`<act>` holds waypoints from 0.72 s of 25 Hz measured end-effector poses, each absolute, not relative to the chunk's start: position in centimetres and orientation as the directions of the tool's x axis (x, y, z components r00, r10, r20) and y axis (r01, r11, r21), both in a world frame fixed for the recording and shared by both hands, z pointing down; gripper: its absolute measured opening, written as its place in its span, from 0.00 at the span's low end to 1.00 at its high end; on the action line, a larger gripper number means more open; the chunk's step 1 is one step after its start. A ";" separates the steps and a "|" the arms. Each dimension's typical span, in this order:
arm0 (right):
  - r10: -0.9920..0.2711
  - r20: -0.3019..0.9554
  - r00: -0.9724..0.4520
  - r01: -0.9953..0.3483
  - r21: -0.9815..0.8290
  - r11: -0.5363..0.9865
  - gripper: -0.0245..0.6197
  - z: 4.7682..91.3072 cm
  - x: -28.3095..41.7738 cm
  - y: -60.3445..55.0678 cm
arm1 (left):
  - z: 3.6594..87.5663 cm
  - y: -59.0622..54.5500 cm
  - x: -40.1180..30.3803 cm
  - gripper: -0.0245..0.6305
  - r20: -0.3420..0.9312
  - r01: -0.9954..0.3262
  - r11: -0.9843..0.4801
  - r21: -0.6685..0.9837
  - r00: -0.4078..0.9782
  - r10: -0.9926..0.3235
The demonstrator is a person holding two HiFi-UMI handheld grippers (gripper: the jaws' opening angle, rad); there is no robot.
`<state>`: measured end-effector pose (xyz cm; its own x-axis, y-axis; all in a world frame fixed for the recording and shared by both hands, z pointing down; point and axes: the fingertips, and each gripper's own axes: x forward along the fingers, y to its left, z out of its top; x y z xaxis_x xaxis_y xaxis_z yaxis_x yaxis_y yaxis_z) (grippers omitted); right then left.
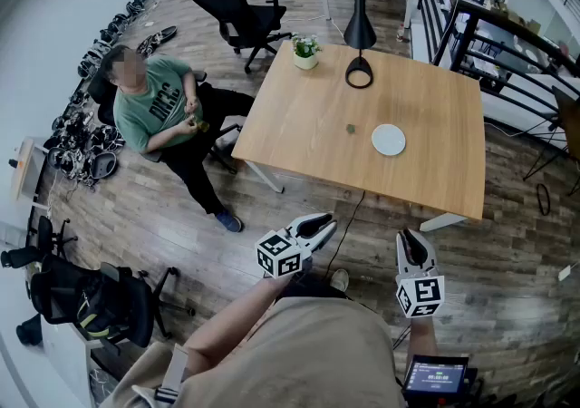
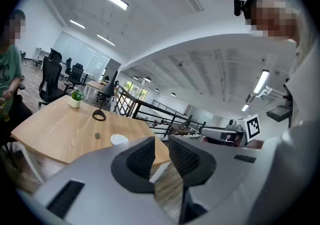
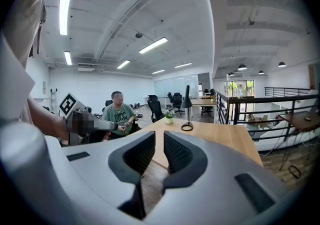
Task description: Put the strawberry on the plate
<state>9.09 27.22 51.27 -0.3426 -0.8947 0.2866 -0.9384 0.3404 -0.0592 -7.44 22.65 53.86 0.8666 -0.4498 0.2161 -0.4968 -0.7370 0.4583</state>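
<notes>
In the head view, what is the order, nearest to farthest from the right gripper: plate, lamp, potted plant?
1. Plate, mid-right on the table.
2. Lamp, farther back.
3. Potted plant, far left corner.

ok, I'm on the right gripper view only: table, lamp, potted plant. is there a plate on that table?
Observer: Yes. The head view shows a white plate near the middle of the table, with nothing on it.
Operator: strawberry?
Observer: One small dark thing lies left of the plate, apart from it. It's too small to name.
Operator: left gripper carrying anything?
Observer: No. The left gripper has its jaws close together with nothing between them.
</notes>
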 end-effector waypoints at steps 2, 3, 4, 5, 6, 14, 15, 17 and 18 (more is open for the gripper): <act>-0.895 0.288 -0.342 -0.939 -0.063 0.338 0.13 51.4 9.0 27.3 | 53.9 22.8 -7.4 0.15 0.214 -0.494 -0.738 0.460 0.868 -0.448; -0.895 0.289 -0.341 -0.939 -0.064 0.337 0.13 51.5 9.0 27.4 | 53.8 22.9 -7.4 0.15 0.213 -0.493 -0.739 0.460 0.869 -0.447; -0.895 0.290 -0.339 -0.940 -0.064 0.336 0.13 51.5 9.0 27.4 | 53.8 22.9 -7.4 0.15 0.213 -0.492 -0.739 0.461 0.869 -0.446; -0.896 0.289 -0.338 -0.941 -0.066 0.333 0.13 51.5 9.0 27.4 | 53.8 23.0 -7.3 0.15 0.213 -0.490 -0.739 0.462 0.870 -0.444; -0.897 0.286 -0.336 -0.941 -0.071 0.330 0.13 51.5 9.1 27.4 | 53.9 23.0 -7.3 0.15 0.213 -0.489 -0.739 0.463 0.871 -0.443; -0.900 0.243 -0.362 -0.929 -0.178 0.325 0.13 51.0 9.0 27.2 | 53.7 22.9 -7.4 0.15 0.214 -0.488 -0.742 0.460 0.872 -0.441; -0.898 0.245 -0.364 -0.928 -0.176 0.328 0.13 51.0 9.0 27.2 | 53.7 22.8 -7.4 0.15 0.214 -0.488 -0.742 0.459 0.872 -0.441; -0.894 0.249 -0.371 -0.926 -0.176 0.335 0.16 51.1 8.9 27.2 | 53.6 22.8 -7.3 0.15 0.215 -0.488 -0.743 0.457 0.872 -0.440; -0.893 0.250 -0.374 -0.925 -0.176 0.338 0.18 51.2 8.8 27.2 | 53.7 22.9 -7.3 0.15 0.216 -0.488 -0.744 0.457 0.872 -0.439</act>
